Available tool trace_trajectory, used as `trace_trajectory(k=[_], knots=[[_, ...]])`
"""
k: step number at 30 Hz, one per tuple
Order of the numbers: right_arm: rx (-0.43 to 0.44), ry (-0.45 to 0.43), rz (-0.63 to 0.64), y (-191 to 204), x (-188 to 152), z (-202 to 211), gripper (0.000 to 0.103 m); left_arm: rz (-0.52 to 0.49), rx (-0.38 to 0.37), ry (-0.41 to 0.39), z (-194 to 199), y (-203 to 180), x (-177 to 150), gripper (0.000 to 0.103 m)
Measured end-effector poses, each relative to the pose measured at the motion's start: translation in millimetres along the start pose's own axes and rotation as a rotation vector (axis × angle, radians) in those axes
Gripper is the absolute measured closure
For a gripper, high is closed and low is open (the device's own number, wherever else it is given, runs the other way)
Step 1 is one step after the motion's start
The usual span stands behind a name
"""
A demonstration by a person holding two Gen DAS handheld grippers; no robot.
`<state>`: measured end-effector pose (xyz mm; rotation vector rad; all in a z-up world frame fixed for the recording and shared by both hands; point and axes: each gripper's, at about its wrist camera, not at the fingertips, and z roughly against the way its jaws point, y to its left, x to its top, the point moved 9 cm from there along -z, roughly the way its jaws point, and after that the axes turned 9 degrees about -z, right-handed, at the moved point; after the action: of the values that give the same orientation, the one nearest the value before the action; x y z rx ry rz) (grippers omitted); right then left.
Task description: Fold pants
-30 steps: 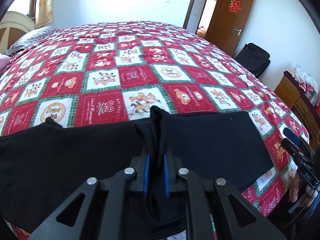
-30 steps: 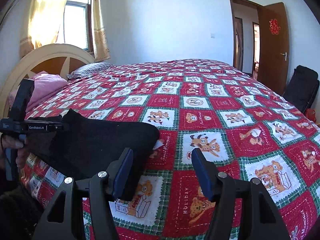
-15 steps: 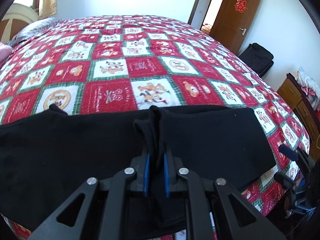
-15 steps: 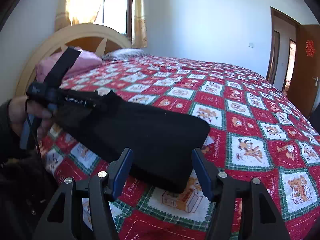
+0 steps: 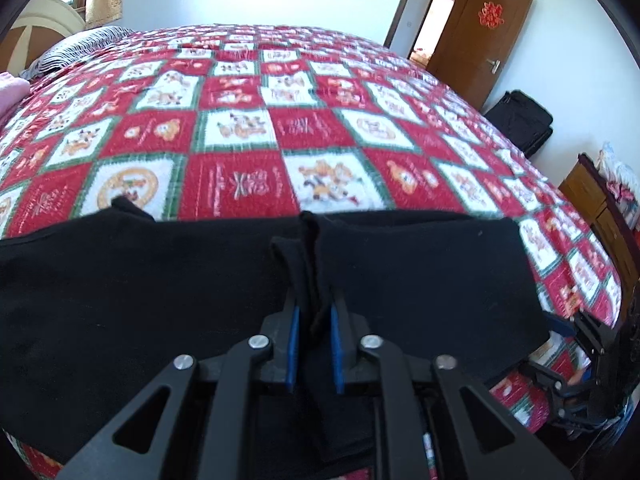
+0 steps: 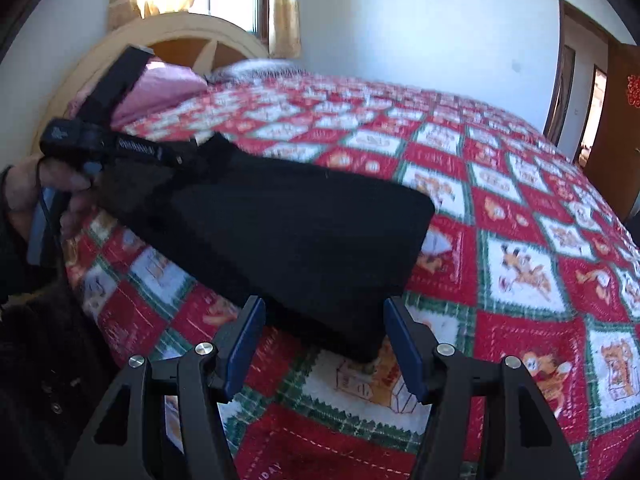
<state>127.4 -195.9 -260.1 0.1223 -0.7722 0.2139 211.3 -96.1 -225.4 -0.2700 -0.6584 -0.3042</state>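
Observation:
Black pants (image 5: 420,276) lie across the near edge of a bed with a red patchwork quilt (image 5: 256,148). My left gripper (image 5: 313,308) is shut on a bunched fold of the pants near their middle. In the right wrist view the pants (image 6: 296,240) lie folded, their end toward me. My right gripper (image 6: 324,320) is open and empty, its blue pads either side of the pants' near end, just short of the cloth. The left gripper (image 6: 104,144) and the hand holding it show at the far left of that view.
A wooden headboard (image 6: 192,36) and pink pillow (image 6: 160,88) are at the bed's head. A brown door (image 5: 480,36), a black bag (image 5: 524,120) and a wooden cabinet (image 5: 596,200) stand beyond the bed's right side.
My right gripper has moved left and closer to the pants' end, staying open. My left gripper keeps its hold on the fold and has shifted slightly.

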Motion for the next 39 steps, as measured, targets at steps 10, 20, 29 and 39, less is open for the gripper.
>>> trace_trajectory(k=[10, 20, 29, 39], knots=[[0.038, -0.143, -0.073, -8, 31, 36, 0.040, -0.041, 0.107, -0.118, 38, 7, 5, 0.048], [0.089, -0.083, -0.213, -12, 91, -33, 0.039, -0.164, 0.138, -0.040, 8, -20, -11, 0.045], [0.011, -0.048, -0.249, -26, 79, -37, 0.039, -0.136, 0.104, -0.059, 11, -14, -15, 0.039], [0.006, 0.015, -0.114, 11, 20, -11, 0.038, -0.136, 0.104, -0.060, 13, -13, -24, 0.028]])
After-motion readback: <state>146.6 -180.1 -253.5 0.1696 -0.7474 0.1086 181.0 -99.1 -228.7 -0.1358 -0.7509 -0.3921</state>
